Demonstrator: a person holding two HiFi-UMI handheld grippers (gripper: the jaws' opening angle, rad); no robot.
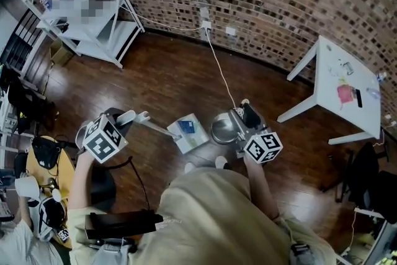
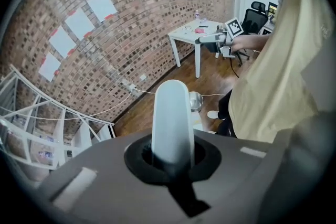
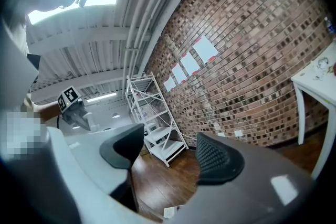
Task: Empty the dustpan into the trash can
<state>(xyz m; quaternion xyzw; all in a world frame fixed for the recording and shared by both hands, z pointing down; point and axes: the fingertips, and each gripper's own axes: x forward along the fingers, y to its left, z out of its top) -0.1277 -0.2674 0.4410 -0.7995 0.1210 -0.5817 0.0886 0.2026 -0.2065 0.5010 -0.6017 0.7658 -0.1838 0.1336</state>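
A white dustpan (image 1: 188, 133) with a blue scrap in it hangs over the wooden floor, just left of the round metal trash can (image 1: 223, 128). Its long white handle (image 1: 153, 126) runs left into my left gripper (image 1: 127, 118), which is shut on it. In the left gripper view the handle (image 2: 170, 118) stands up between the jaws of the left gripper (image 2: 170, 157), with the trash can (image 2: 196, 100) on the floor beyond. My right gripper (image 1: 247, 111) hovers over the can's right side. In its own view the right gripper (image 3: 168, 152) is open, with nothing between the pads.
A white table (image 1: 342, 91) stands at the right and a white shelf rack (image 1: 99, 31) at the back left, both near the brick wall. A white cable (image 1: 218, 65) runs from a wall socket across the floor to the can. Desk clutter (image 1: 43, 189) lies at the left.
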